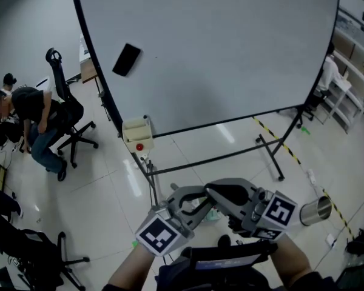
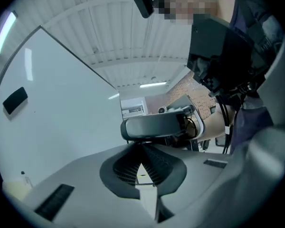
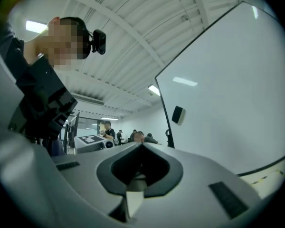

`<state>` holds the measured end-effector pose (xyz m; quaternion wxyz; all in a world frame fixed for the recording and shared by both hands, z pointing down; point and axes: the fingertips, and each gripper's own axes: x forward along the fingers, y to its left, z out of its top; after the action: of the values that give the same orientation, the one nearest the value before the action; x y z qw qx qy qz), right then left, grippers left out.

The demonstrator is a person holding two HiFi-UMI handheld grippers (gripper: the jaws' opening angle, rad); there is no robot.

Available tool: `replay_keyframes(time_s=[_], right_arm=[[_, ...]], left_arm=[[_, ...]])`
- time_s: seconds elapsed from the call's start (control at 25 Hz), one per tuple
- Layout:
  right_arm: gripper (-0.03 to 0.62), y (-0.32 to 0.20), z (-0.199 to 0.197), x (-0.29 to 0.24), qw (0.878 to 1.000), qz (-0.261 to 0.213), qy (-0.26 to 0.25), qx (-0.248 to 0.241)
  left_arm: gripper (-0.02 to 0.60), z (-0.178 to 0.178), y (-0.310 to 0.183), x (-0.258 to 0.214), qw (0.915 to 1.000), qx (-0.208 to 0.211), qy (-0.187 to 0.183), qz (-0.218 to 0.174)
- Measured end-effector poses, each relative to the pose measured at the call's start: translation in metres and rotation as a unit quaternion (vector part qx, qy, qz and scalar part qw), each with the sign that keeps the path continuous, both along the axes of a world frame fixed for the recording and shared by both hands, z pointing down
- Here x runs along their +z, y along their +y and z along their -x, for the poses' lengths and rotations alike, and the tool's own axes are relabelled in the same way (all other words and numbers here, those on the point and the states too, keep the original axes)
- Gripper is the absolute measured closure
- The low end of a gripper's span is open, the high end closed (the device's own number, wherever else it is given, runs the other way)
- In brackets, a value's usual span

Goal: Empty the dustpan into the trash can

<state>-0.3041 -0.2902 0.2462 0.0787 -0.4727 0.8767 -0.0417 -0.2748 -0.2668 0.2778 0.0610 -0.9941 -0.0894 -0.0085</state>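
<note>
Glossy white floor (image 1: 230, 144) runs under a big tilted whiteboard (image 1: 218, 47) with a dark eraser (image 1: 127, 59) stuck near its upper left. Off the whiteboard's left end a person (image 1: 33, 108) sits hunched on an office chair (image 1: 70, 105). On the near side of the whiteboard, just in front of its stand, the operator holds both tools tight against the chest, crossed over one another. The left gripper (image 2: 142, 167) has its jaws clenched together with nothing between them. The right gripper (image 3: 138, 175) is the same, pads pressed closed on nothing. No dustpan shows in any view, so I can't say where it lies. The only likely bin is a steel can (image 1: 316, 211) on the floor beyond the whiteboard's right end, just past the striped tape (image 1: 279, 141), and well apart from both tools. To my eye the job has barely begun: this looks like the approach, with neither the pan nor the bin in reach. Next the operator would need to find the dustpan, spread one set of jaws, grip its handle, then carry it level toward that can before tipping.
</note>
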Motion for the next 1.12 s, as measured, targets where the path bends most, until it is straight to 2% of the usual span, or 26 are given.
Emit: replay_keyframes(time_s=[0.08, 0.24, 0.32, 0.4, 0.48, 0.6, 0.64, 0.76, 0.8, 0.88, 1.0, 1.12], right_arm=[[0.580, -0.006, -0.006, 0.004, 0.999, 0.009, 0.029, -0.017], [0.582, -0.024, -0.019, 0.007, 0.998, 0.012, 0.055, -0.035], [0.582, -0.030, -0.020, 0.007, 0.997, 0.011, 0.053, -0.052], [0.582, -0.032, -0.014, 0.001, 0.997, 0.003, 0.038, -0.074], [0.582, -0.036, -0.006, -0.001, 0.996, -0.005, 0.042, -0.083], [0.582, -0.042, 0.002, -0.003, 0.996, -0.014, 0.034, -0.085], [0.582, -0.046, 0.002, -0.004, 0.996, -0.015, 0.033, -0.081], [0.582, -0.060, 0.003, -0.012, 0.996, -0.023, 0.038, -0.079], [0.582, -0.065, 0.005, -0.014, 0.995, -0.027, 0.042, -0.082], [0.582, -0.073, 0.009, -0.017, 0.995, -0.030, 0.042, -0.088], [0.581, -0.081, 0.013, -0.014, 0.995, -0.030, 0.024, -0.090], [0.580, -0.083, 0.004, 0.006, 0.998, -0.011, 0.023, -0.057]], left_arm=[[0.581, -0.009, -0.006, 0.002, 0.9994, -0.004, -0.011, 0.033], [0.581, -0.025, -0.023, 0.007, 0.9980, -0.025, -0.034, 0.046], [0.581, -0.027, -0.030, 0.004, 0.9986, -0.031, -0.033, 0.029], [0.581, -0.023, -0.031, 0.000, 0.9995, -0.011, -0.024, -0.016], [0.581, -0.015, -0.035, -0.002, 0.9990, 0.011, -0.024, -0.036], [0.581, -0.007, -0.044, 0.000, 0.9986, 0.021, -0.043, -0.024], [0.581, -0.006, -0.048, -0.002, 0.9990, 0.016, -0.039, -0.014], [0.581, -0.004, -0.065, -0.011, 0.9991, -0.001, -0.004, 0.043], [0.581, -0.002, -0.071, -0.013, 0.9988, -0.007, 0.007, 0.048], [0.581, 0.002, -0.080, -0.012, 0.9991, -0.025, 0.015, 0.031], [0.581, 0.011, -0.096, -0.008, 0.9983, -0.054, 0.008, -0.020], [0.577, 0.031, -0.121, 0.008, 0.9952, -0.089, -0.001, -0.039]])
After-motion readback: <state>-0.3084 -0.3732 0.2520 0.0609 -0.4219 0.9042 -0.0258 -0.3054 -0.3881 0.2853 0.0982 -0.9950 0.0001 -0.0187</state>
